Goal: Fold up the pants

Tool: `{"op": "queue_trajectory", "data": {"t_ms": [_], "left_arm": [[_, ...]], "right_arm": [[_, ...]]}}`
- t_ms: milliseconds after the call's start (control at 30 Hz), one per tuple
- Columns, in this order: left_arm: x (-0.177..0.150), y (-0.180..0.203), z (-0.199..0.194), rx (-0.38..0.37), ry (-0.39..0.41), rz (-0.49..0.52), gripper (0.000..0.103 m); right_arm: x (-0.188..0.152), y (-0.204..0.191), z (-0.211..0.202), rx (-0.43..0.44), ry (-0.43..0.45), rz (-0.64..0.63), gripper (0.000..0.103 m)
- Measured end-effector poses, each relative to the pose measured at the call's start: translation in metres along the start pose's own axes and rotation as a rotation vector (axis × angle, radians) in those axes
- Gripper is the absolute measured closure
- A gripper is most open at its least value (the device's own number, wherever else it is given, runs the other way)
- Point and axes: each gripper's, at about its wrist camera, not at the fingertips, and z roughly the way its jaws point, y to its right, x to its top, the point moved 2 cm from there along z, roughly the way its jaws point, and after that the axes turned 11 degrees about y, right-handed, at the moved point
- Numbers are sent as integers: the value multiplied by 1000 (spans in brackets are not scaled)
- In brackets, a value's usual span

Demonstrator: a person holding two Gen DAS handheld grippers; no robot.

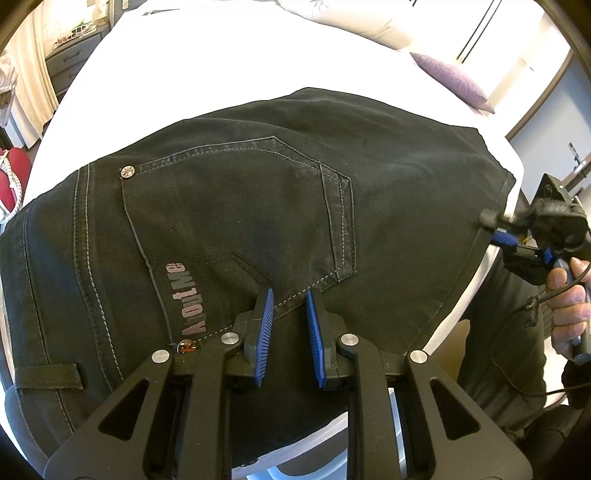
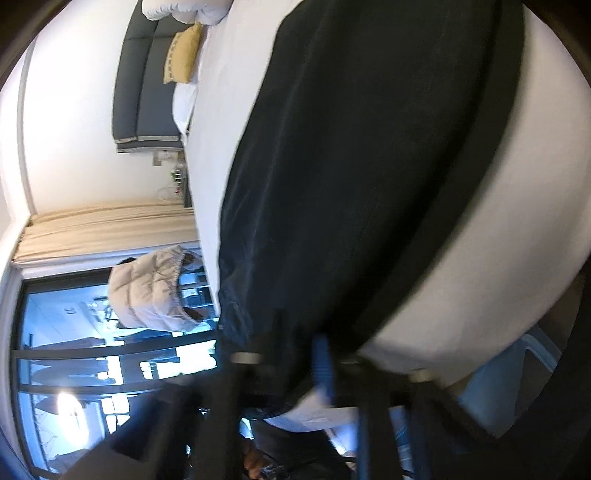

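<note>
Black jeans (image 1: 258, 192) lie spread on the white bed (image 1: 221, 55), back pocket up, with a pink logo near the waistband. My left gripper (image 1: 290, 295) sits at the near edge of the waist, below the pocket, its blue pads narrowly apart with dark denim filling the gap between them. At the jeans' right edge, a hand (image 1: 569, 295) holds my right gripper (image 1: 493, 229), which is pinched shut on the hem. The right wrist view is blurred and rolled sideways. In it the jeans (image 2: 351, 166) run down into the right gripper (image 2: 314, 354), where one blue pad shows against the cloth.
A purple pillow (image 1: 454, 81) and white bedding (image 1: 351, 22) lie at the far side of the bed. Grey drawers (image 1: 70, 62) and a red object (image 1: 14, 170) stand to the left. A yellow cushion (image 2: 183, 55), a grey headboard (image 2: 147, 85) and a beige puffer jacket (image 2: 151, 291) are beyond the mattress (image 2: 517, 221).
</note>
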Motion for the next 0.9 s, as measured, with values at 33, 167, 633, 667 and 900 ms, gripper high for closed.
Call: {"op": "queue_trajectory", "data": {"t_ms": [33,167,633,667,900], "left_arm": [[0,1,1,0,-2,3,85],[1,4,1,-3,-9,19,85],[-1,-2,-4,-19,-5,8,85],[-1,-2,-5,-20,-5,7,85],[-1,-1,-5,-15,-6,9,85]], "right_arm": [[-1,3,-1,0,3,9,99],[-10,13,-8,-24,20,22,101],[39,32,-36,52,195,111,93],[48,35,-40,57,218,121,95],[54,49,-58,15,283,146,101]]}}
